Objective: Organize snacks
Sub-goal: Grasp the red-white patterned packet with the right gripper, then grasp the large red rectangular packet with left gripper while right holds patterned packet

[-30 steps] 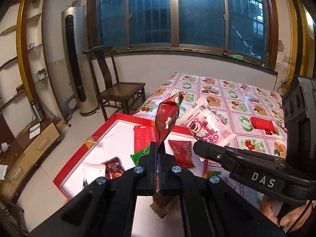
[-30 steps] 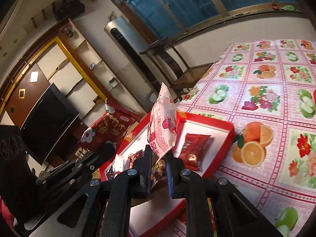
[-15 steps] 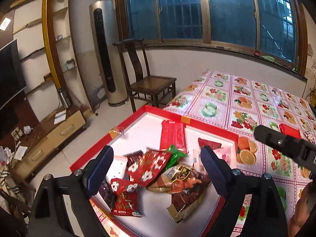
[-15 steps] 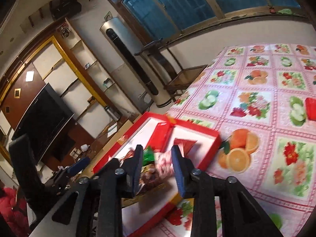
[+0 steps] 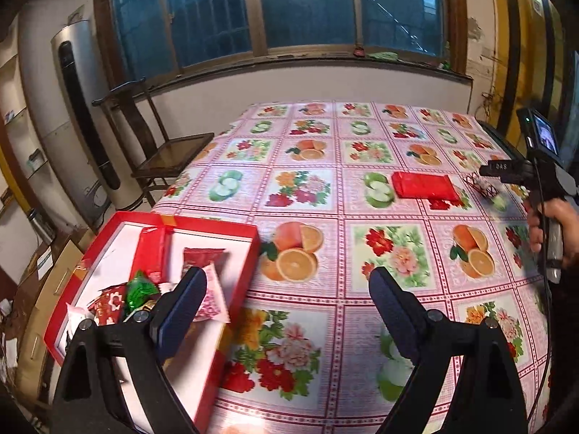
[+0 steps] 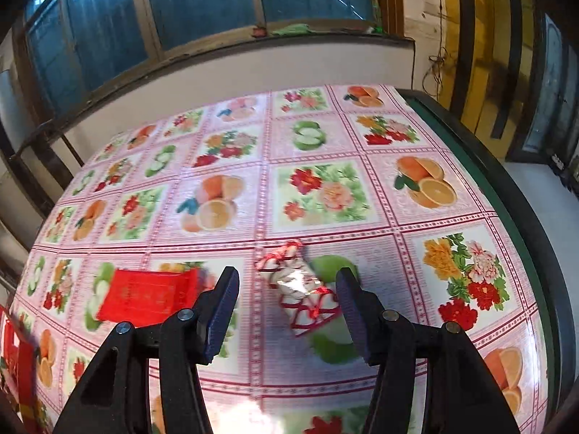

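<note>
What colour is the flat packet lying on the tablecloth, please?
Red; the flat packet shows best in the left wrist view.

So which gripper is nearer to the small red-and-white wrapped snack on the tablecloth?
Right. The right gripper hovers with its open jaws on either side of the red-and-white wrapped snack. The left gripper is open near the red tray, far from it.

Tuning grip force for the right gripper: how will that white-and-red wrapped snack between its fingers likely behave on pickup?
The white-and-red snack looks like a thin, crinkly film wrapper, so probably light and floppy. Its glossy surface may slip between the open right gripper fingers. It lies flat on the tablecloth, so rolling seems unlikely.
</note>
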The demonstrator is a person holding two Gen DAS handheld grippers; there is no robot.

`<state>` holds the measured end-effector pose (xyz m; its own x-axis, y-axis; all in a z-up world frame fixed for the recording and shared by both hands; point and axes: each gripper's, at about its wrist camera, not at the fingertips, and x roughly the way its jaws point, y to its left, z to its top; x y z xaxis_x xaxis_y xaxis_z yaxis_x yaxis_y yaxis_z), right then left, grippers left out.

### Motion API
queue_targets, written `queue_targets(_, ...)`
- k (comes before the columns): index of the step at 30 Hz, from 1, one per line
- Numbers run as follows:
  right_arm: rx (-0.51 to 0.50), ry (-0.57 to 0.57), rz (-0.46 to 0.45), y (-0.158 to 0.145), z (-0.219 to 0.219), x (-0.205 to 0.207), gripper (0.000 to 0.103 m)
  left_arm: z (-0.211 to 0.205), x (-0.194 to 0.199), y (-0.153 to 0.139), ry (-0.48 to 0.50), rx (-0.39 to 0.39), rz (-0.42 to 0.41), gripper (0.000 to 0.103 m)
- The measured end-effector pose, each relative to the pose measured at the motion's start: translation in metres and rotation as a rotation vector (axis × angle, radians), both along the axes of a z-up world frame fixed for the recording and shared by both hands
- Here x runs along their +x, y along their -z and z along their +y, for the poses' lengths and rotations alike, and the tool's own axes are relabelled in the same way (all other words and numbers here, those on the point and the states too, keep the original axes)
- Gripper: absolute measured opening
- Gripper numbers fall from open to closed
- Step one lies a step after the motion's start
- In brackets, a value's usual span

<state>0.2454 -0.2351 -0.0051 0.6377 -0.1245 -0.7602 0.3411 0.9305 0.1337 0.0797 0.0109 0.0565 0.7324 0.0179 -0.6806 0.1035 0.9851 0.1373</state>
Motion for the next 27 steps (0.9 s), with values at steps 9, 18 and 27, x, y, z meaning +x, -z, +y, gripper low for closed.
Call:
queue_targets(9, -0.038, -0.037, 0.092, 0.031, -0.003, 0.015, 0.052, -0.046, 0.019, 0.009, 0.1, 0.098, 0.064, 0.092)
queue_targets(18, -0.055, -0.018, 0.127, 0.028, 0.016, -0.028, 0.03, -0.079, 0.054, 0.02, 0.215, 0.244, 0.05, 0.094)
queue_targets(27, -0.063, -0.031, 0.1, 0.028, 0.041, -0.102, 0.03, -0.13, 0.119, 0.039, 0.404, 0.462, -0.082, 0.096)
